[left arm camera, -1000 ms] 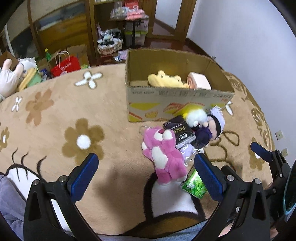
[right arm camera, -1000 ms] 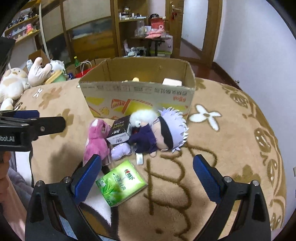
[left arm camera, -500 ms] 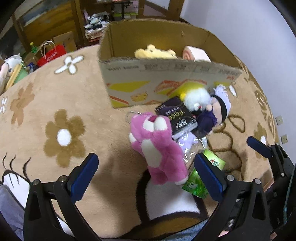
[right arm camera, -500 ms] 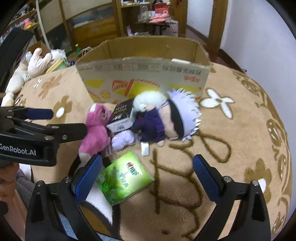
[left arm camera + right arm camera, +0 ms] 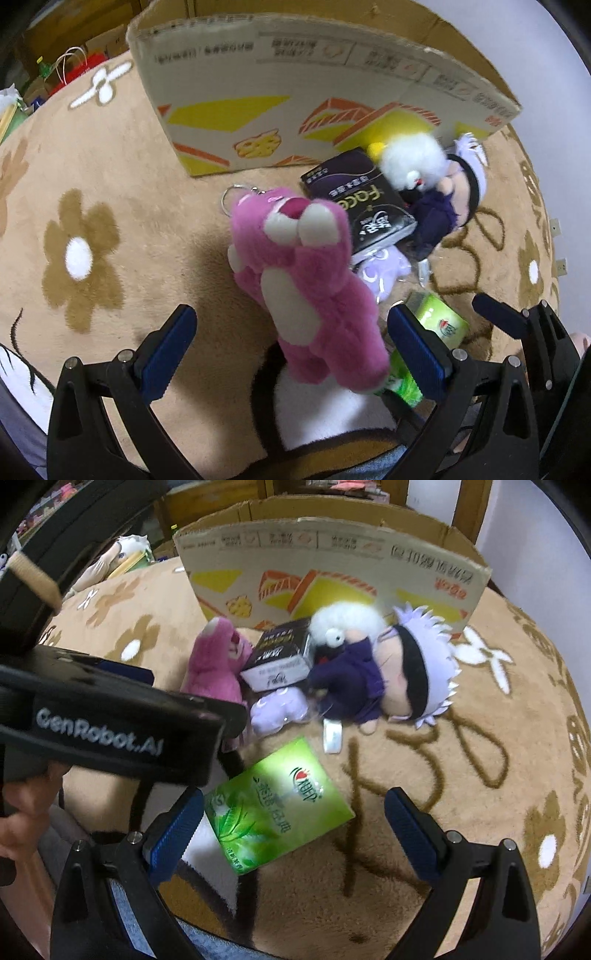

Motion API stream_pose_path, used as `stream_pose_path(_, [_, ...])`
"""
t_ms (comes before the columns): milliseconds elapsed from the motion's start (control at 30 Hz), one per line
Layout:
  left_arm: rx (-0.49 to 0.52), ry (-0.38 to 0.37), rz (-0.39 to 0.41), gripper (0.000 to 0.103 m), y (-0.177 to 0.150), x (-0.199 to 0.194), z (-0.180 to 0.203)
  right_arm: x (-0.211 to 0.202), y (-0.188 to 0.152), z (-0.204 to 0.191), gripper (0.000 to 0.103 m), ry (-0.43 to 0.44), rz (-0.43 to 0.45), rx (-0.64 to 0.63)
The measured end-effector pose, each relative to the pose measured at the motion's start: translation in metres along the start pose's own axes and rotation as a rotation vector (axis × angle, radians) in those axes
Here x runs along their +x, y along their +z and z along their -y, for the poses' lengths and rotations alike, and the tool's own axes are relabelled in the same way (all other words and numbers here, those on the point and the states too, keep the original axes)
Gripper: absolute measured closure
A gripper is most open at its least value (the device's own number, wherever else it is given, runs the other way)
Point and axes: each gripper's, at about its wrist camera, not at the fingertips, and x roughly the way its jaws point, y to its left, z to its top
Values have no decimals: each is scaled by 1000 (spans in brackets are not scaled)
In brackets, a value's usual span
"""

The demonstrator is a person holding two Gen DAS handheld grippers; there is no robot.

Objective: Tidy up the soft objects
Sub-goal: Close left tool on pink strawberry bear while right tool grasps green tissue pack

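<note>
A tan plush blanket (image 5: 122,177) with brown and white flower patterns covers the surface. On it lies a black packet (image 5: 364,210) with light lettering, resting partly on a small lilac pouch (image 5: 277,710). A green tissue pack (image 5: 277,812) with a leaf print lies flat, near the black packet. A small white tag (image 5: 331,736) lies between the pouch and the pack. At the far left edge, a red paper bag (image 5: 79,66) with white handles stands beyond the blanket.
</note>
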Motion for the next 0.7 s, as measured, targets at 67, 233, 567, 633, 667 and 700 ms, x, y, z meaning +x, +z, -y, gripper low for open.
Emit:
stream_pose_path(67, [-2, -4, -8, 1, 1, 3, 0, 4, -1, -1, 1, 4, -18, -6])
stream_pose_path(233, [-22, -9, -14, 2, 3, 8, -4, 14, -2, -11, 1, 6, -55, -35])
stream_pose_path(567, [-40, -10, -30, 9, 4, 15, -15, 23, -2, -18, 13, 36, -78, -27])
stream_pose_path(633, [-44, -5, -33, 9, 2, 19, -19, 20, -2, -12, 14, 39, -71, -17])
stream_pose_path(667, [-40, 1, -29, 10, 2, 20, -20, 19, -2, -10, 14, 40, -66, -12])
stream_pose_path(700, [-37, 3, -23, 11, 0, 21, -20, 17, -1, -7, 14, 37, -60, -6])
